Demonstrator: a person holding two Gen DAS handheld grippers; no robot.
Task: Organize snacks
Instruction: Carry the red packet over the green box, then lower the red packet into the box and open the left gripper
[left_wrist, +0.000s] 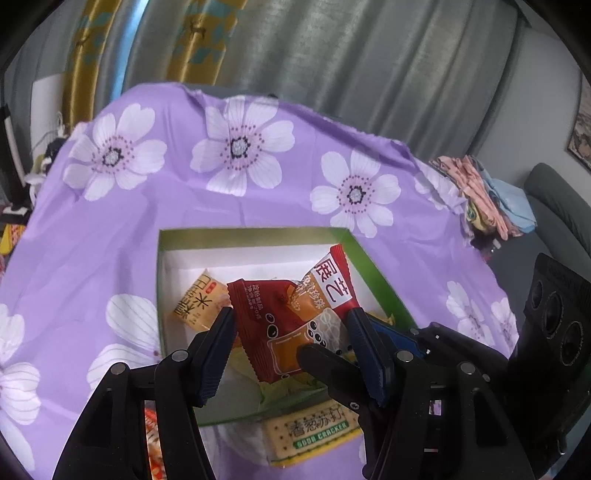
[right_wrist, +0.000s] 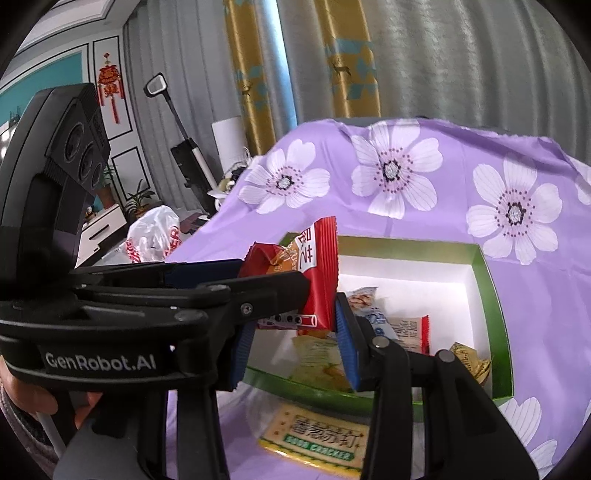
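Left claw (left_wrist: 291, 325) and right claw (right_wrist: 291, 332) both clamp one red snack packet (left_wrist: 295, 317) (over the green box (left_wrist: 251, 233)).

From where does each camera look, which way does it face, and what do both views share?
Left wrist: on the left gripper, facing down into the box; its own jaws show, the red packet between them.
Right wrist: on the right gripper, facing the same box; its own jaws, the left gripper and a hand show.
Shared: box, red packet, flowered cloth, cracker pack.
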